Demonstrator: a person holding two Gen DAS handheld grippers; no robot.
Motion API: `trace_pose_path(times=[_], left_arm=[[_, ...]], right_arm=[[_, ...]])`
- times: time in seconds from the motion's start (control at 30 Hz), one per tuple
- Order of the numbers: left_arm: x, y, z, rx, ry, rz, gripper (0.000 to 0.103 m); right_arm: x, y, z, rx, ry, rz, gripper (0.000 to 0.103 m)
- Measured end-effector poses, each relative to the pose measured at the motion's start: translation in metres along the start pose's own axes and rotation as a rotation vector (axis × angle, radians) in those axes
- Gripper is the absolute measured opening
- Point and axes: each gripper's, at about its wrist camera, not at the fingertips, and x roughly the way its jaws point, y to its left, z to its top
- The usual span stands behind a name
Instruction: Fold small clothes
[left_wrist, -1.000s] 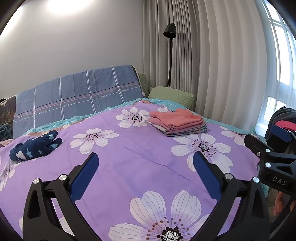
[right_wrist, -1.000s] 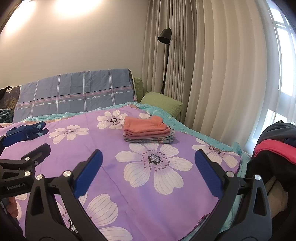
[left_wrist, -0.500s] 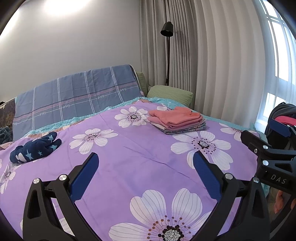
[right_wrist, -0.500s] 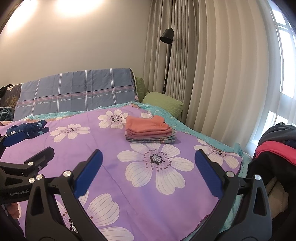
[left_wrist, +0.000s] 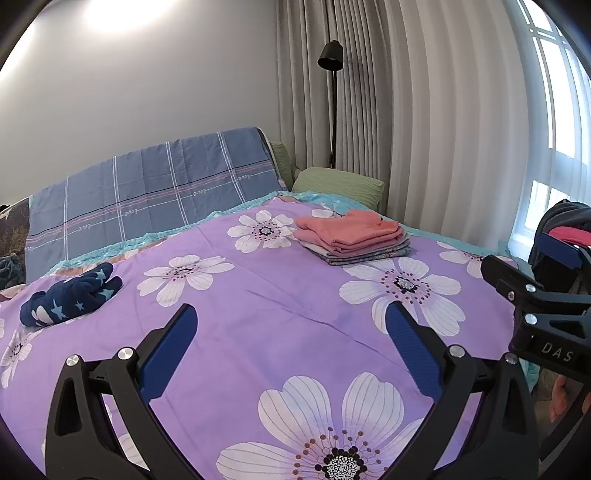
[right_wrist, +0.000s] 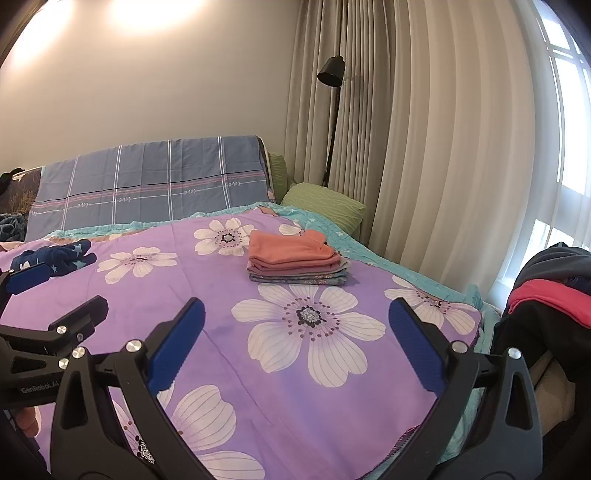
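Purple flowered bedding (left_wrist: 258, 302) covers the bed, where a folded stack (left_wrist: 352, 236) topped in coral sits toward the far right and a crumpled navy star-print garment (left_wrist: 70, 295) lies well apart at the left. The left claw (left_wrist: 290, 343) and right claw (right_wrist: 295, 339) hover above the cover, both spread wide and holding nothing.

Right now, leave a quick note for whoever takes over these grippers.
Left tongs: open, empty, hovering over the purple floral bedspread.
Right tongs: open, empty, hovering beside them.
Done: folded stack of clothes, pink on top, on the bed's far right.
Left: navy star-print garment, crumpled at the bed's left side, not yet folded. Neither gripper touches it.
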Motion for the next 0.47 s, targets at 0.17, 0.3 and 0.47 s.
trace_pose_path(times=[0.17,0.3,0.47], left_arm=[[-0.0004,0.0013,-0.0012,0.009,0.005,-0.001,0.102],[-0.0004,0.0026,-0.0013,0.009,0.009,-0.001,0.102],[0.0000,0.0028,-0.0011,0.015,0.010,0.006,0.102]], right_arm=[[0.0000,-0.0001,-0.0003,0.000,0.000,-0.005,0.101],[0.0004,0.0002,-0.0011,-0.003,0.003,-0.006,0.101],[-0.0002,0.0005,-0.0017,-0.003,0.003,-0.007,0.101]])
